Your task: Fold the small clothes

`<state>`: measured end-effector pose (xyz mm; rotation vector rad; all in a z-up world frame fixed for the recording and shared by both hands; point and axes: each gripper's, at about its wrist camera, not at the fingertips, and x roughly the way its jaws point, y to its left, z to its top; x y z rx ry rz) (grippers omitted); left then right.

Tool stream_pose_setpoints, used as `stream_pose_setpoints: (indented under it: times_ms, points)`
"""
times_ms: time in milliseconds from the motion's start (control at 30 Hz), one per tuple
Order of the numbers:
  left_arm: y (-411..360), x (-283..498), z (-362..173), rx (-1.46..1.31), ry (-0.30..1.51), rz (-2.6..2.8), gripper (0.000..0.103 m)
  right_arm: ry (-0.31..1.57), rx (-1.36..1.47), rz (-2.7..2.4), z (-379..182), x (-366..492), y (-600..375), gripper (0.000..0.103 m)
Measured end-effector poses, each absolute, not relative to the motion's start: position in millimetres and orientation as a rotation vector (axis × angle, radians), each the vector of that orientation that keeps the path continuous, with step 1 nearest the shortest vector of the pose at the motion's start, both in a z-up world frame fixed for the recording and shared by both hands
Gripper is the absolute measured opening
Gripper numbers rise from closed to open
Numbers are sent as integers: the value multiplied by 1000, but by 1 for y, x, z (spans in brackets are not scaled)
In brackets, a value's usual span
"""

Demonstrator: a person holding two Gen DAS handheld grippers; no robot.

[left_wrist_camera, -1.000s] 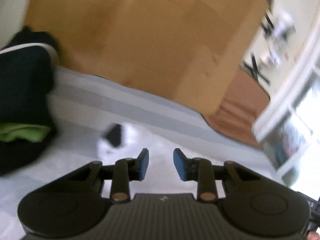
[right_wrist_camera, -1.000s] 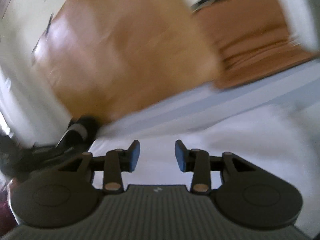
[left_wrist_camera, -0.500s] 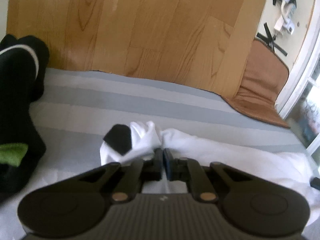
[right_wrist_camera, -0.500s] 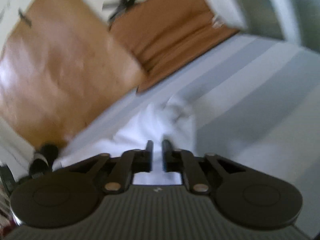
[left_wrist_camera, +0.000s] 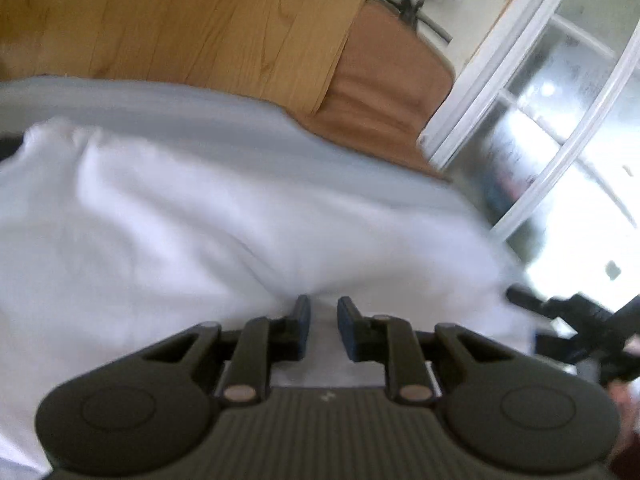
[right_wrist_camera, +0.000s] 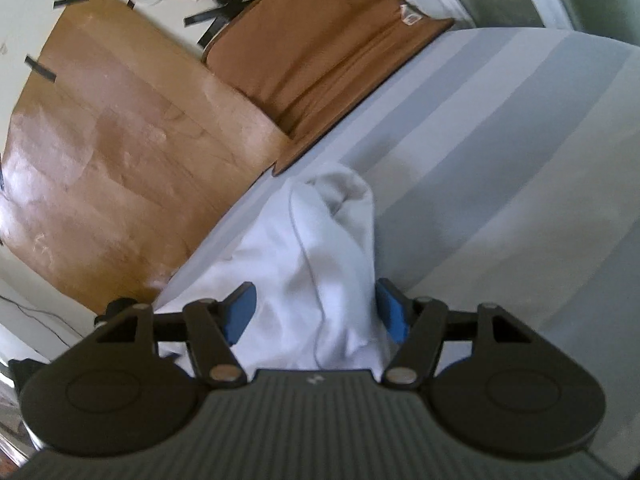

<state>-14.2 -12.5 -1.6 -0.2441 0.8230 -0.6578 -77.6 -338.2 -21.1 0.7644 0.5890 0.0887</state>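
A white garment (left_wrist_camera: 200,220) lies rumpled on a grey striped bedsheet (left_wrist_camera: 192,116). In the left wrist view its creases run together at my left gripper (left_wrist_camera: 323,316), whose jaws are opening by a narrow gap with a pinch of the cloth still between the pads. In the right wrist view a bunched end of the white garment (right_wrist_camera: 320,248) lies between the fingers of my right gripper (right_wrist_camera: 314,312). Its jaws stand wide and are opening; the blue pads (right_wrist_camera: 240,312) do not press on the cloth.
The bedsheet (right_wrist_camera: 500,160) ends at a wooden floor (right_wrist_camera: 120,140) (left_wrist_camera: 200,20). A brown cushion (right_wrist_camera: 320,60) (left_wrist_camera: 384,92) lies on the floor by the bed's corner. A white window frame (left_wrist_camera: 500,92) stands at the right. Black gear (left_wrist_camera: 580,332) shows at the right edge.
The left gripper shut on the white garment, then moved right with it; the dark clothes pile left its view, and its jaws parted a little. The right jaws went from nearly shut to wide.
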Motion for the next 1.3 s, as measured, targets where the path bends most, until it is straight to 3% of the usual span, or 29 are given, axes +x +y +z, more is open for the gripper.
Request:
stream_pose_setpoints:
  times_ms: [33, 67, 300, 400, 467, 633, 667, 733, 800, 867, 933, 1067, 1200, 1233, 1267, 1300]
  points:
    - [-14, -15, -3, -210, 797, -656, 10, 610, 771, 100, -24, -72, -335, 32]
    - [-14, -13, -3, -206, 802, -645, 6, 636, 795, 126, -26, -66, -330, 24]
    - [-1, -10, 5, -272, 849, -651, 9, 523, 629, 358, 54, -48, -259, 20]
    - [34, -17, 22, -356, 772, -645, 22, 536, 495, 465, 81, -27, -203, 20]
    - [75, -27, 32, -418, 668, -571, 43, 560, 414, 525, 88, -11, -161, 20]
    - [175, -42, 37, -539, 561, -312, 44, 652, 294, 670, 74, 30, -64, 22]
    - [187, -44, 36, -554, 560, -279, 45, 690, 266, 693, 66, 35, -46, 24]
    - [204, -45, 34, -576, 562, -238, 51, 775, 164, 732, 44, 47, -11, 46]
    - [208, -46, 32, -570, 565, -218, 63, 809, 110, 720, 28, 46, -1, 46]
    - [204, -44, 30, -558, 569, -221, 86, 788, 172, 762, 35, 43, -15, 47]
    - [197, -40, 28, -548, 576, -245, 95, 708, 263, 808, 52, 30, -45, 47]
    - [168, -19, 27, -500, 622, -289, 98, 554, 318, 689, 80, 16, -95, 47]
    - [140, -9, 22, -445, 647, -321, 99, 605, 369, 561, 67, 39, -113, 46]
    - [135, -9, 17, -418, 658, -319, 95, 655, 359, 540, 54, 48, -114, 47]
    - [128, -8, 9, -364, 677, -303, 78, 729, 350, 524, 37, 59, -108, 46]
    - [121, -4, 1, -307, 709, -283, 68, 770, 351, 524, 17, 66, -104, 47]
